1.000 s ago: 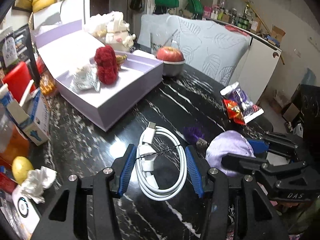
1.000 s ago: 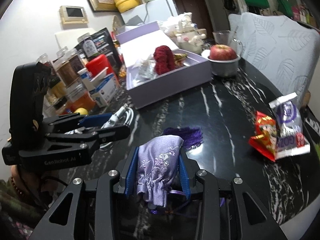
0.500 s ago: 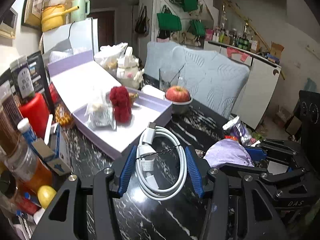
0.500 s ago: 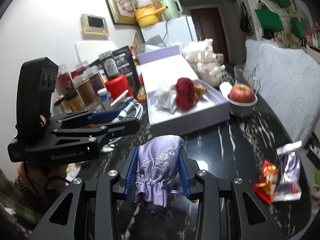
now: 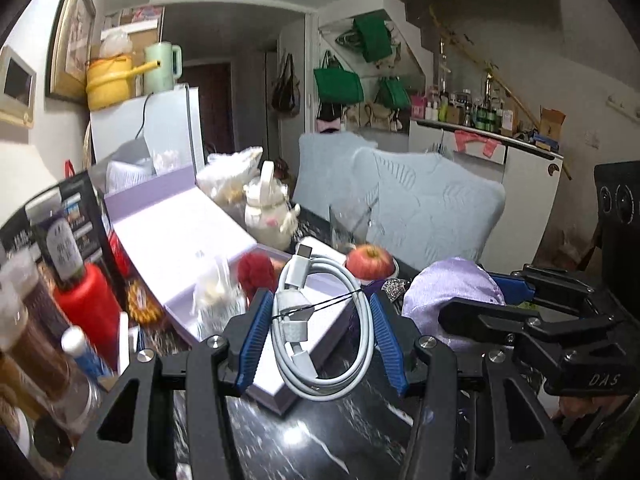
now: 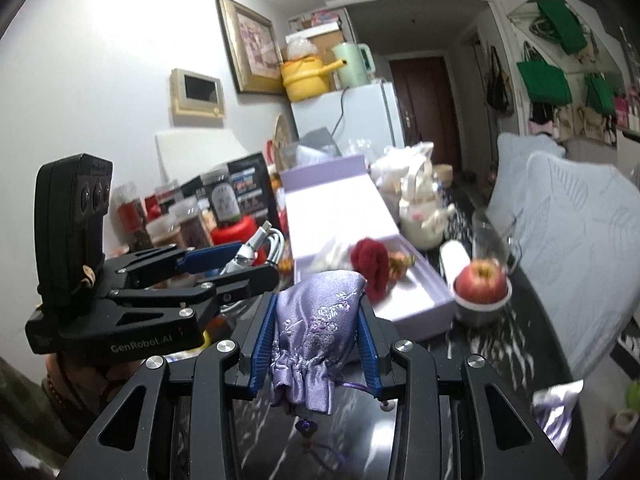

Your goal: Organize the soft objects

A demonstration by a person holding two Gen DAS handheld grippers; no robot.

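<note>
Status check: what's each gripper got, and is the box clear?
Left gripper shut on white cable. Right gripper shut on purple pouch. Lavender box open ahead, red plush already inside.

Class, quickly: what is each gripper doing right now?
Left gripper: closed on the white cable.
Right gripper: closed on the purple pouch.

I get dim indoor light with a ceiling glow blowing out the top-left wall in both views, glare streaks on the glossy black table (image 5: 320, 440), motion blur on the left jars (image 5: 36, 320) and far clutter, heavy fisheye bending and dark vignette at edges.
</note>
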